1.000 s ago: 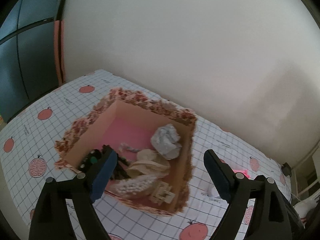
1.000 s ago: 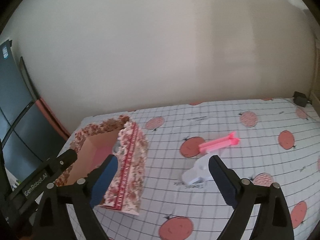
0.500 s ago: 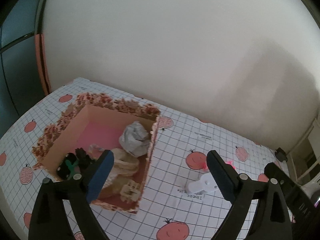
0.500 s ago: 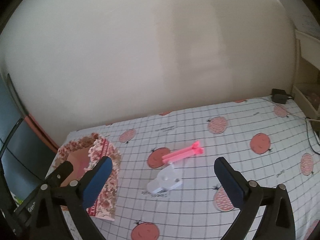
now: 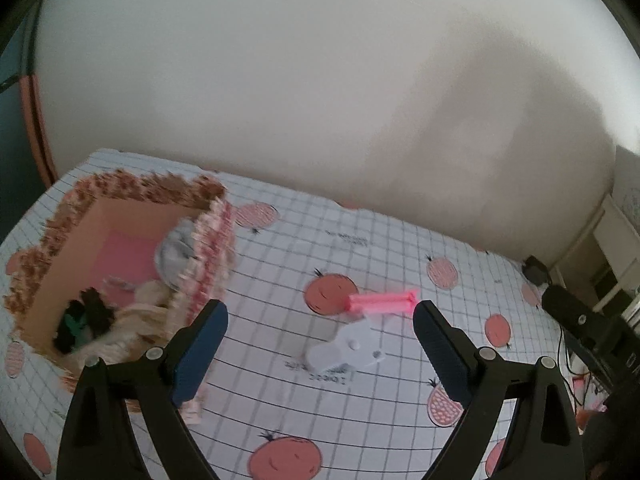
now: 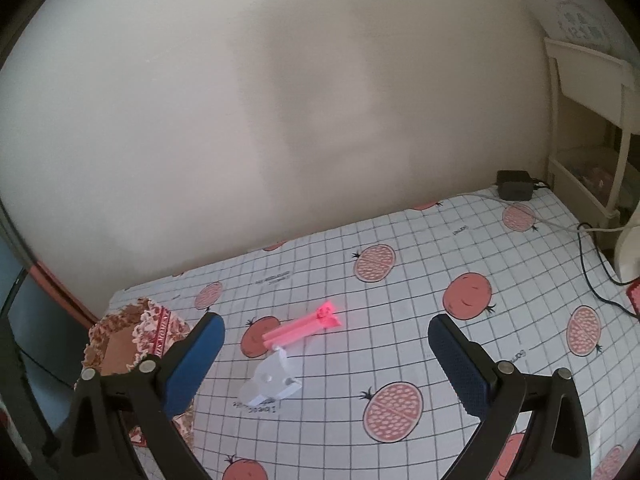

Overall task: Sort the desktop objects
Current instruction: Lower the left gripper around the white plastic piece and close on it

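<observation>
A pink clip [image 5: 382,302] [image 6: 302,326] and a white plastic piece [image 5: 346,350] [image 6: 270,382] lie together on the fruit-print tablecloth [image 6: 440,264]. A floral open box [image 5: 100,216] [image 6: 132,332] at the left holds crumpled paper [image 5: 174,252], cream cloth and dark items [image 5: 86,318]. My left gripper [image 5: 320,354] hovers open above the white piece, with nothing between its blue pads. My right gripper [image 6: 326,360] is open too, with the clip and white piece seen in its gap from above.
A wall runs along the table's far edge. A black adapter [image 6: 514,184] with cables lies at the far right corner, by a white shelf [image 6: 584,80]. The right gripper's black body [image 5: 580,316] shows at the right edge of the left wrist view.
Both grippers have swung to the right, away from the box and toward the clip and white piece. The box has slid to the left in both views. Both stay open.
</observation>
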Motion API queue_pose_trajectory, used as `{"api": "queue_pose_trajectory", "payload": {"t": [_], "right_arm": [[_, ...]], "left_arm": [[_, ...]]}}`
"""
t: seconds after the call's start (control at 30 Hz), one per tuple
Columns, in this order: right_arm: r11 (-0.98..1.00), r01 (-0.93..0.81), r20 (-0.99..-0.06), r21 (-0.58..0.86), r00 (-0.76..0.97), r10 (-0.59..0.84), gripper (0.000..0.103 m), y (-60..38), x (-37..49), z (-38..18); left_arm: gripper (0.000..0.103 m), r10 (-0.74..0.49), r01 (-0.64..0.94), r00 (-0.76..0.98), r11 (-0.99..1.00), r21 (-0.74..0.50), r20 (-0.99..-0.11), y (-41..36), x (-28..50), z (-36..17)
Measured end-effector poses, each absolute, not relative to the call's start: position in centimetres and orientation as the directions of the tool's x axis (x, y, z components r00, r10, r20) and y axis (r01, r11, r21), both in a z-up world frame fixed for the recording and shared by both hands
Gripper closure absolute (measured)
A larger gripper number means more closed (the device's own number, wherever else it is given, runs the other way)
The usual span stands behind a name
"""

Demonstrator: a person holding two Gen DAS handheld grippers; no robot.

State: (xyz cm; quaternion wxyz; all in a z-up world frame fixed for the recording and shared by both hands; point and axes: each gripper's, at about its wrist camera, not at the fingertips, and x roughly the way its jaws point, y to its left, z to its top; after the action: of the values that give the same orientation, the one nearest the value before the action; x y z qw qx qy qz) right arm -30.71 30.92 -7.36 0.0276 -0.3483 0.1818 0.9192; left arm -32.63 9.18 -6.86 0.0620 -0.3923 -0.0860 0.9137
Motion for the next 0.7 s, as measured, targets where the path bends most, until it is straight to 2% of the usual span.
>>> {"api": "queue_pose_trajectory", "payload": {"t": [0.37,0.7], "right_arm": [[-0.932,-0.206,-0.716,0.299,-0.694,-0.076,0.0,31.6,-32.3,-11.4],[-0.94,-0.209,-0.764,0.271,-0.64,-0.078,0.0,31.6,-33.6,-14.8]], "left_arm": [[0.009,0.216,-0.085,-0.598,-0.975,-0.206,-0.772,12.3,-34.8,-11.9],[0.009,0.204,-0.131,-0.535,-0.979,-0.158,-0.82,14.3,-36.5,-16.0]]}}
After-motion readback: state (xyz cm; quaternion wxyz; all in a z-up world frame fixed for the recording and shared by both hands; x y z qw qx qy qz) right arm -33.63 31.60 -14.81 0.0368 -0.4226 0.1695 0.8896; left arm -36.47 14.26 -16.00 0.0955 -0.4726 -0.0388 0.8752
